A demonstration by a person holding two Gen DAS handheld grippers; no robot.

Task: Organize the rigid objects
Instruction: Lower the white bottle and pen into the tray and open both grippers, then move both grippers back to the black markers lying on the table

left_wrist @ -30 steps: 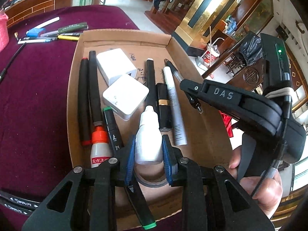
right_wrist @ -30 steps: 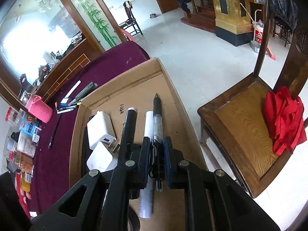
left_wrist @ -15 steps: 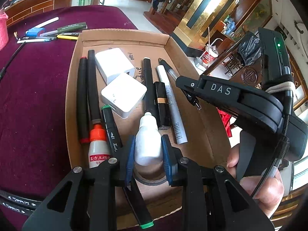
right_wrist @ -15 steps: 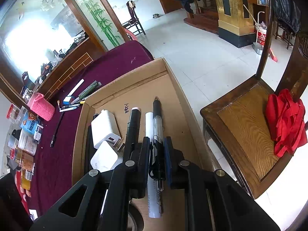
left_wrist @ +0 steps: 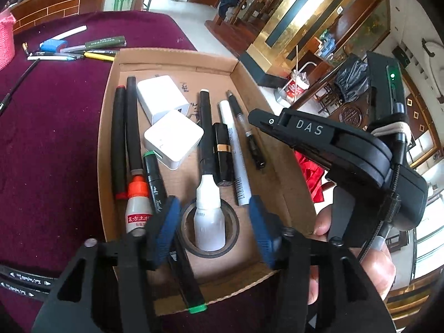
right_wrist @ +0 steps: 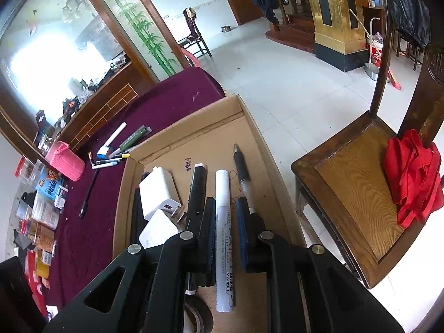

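Between my left claw's (left_wrist: 213, 205) blue pads, which have just been spreading, a white bottle (left_wrist: 209, 222) stands untouched inside a tape roll (left_wrist: 233, 223). Both sit in the cardboard box (left_wrist: 280, 172), alongside markers, two white chargers (left_wrist: 162, 98) and a black pen (left_wrist: 251, 141). My right claw (right_wrist: 226, 202) is nearly pressed together over the white marker (right_wrist: 223, 186); whether it touches, I can't tell. More pens (left_wrist: 97, 45) lie outside on the maroon cloth (left_wrist: 50, 138).
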